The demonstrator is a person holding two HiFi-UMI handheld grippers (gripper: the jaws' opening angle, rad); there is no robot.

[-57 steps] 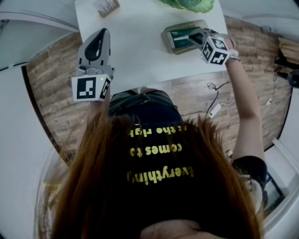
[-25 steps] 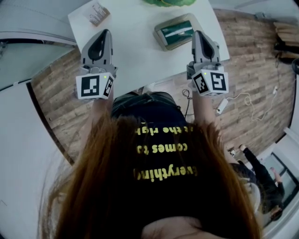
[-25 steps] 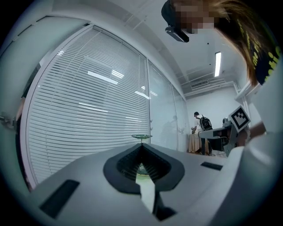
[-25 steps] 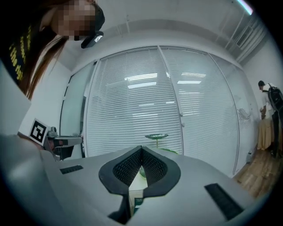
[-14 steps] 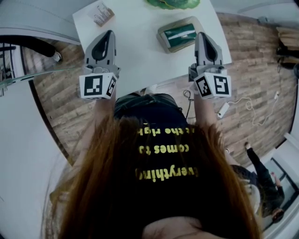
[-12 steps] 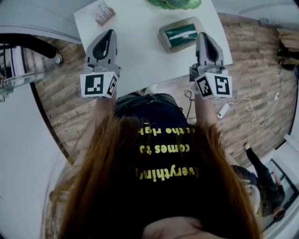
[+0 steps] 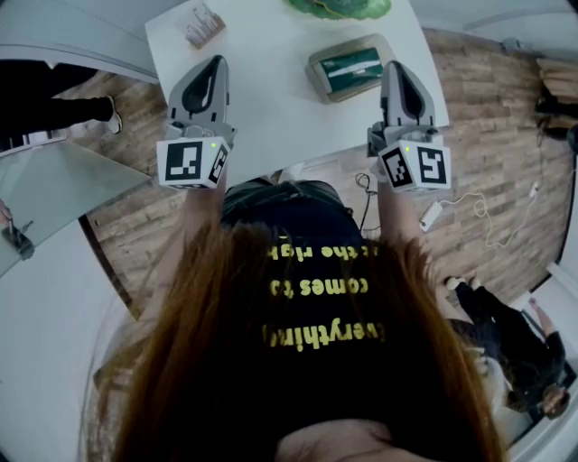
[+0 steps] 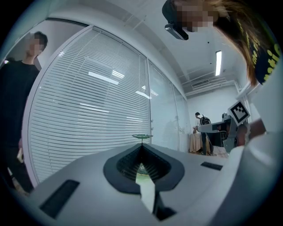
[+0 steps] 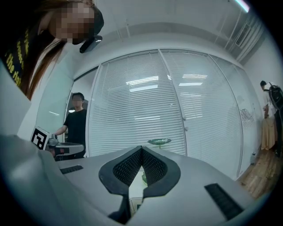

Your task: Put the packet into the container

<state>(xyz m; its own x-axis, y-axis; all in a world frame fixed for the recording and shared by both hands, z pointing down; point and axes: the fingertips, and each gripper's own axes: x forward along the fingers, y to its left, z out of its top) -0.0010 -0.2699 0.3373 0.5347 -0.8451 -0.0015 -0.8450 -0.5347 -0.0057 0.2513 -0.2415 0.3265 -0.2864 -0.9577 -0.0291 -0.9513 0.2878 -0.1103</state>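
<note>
The green packet (image 7: 353,65) lies inside the shallow olive container (image 7: 318,78) on the white table (image 7: 271,99), at its far right part. My right gripper (image 7: 395,64) hovers over the table's near right edge, just right of the container, its jaws shut with nothing between them. My left gripper (image 7: 216,60) hangs over the table's near left part, shut and empty as well. In the left gripper view the closed fingertips (image 8: 142,146) point level across the room; in the right gripper view the fingertips (image 9: 141,148) meet the same way.
A small brown box (image 7: 203,24) sits at the table's far left corner and a green leaf-shaped dish (image 7: 348,7) at its far edge. A cable and white plug (image 7: 429,215) lie on the wood floor. People stand at the lower right (image 7: 506,334) and upper left (image 7: 54,99).
The right gripper has drawn back from the container, leaving the packet in it, and now stands level with the left gripper. Over the last half second both grippers barely move.
</note>
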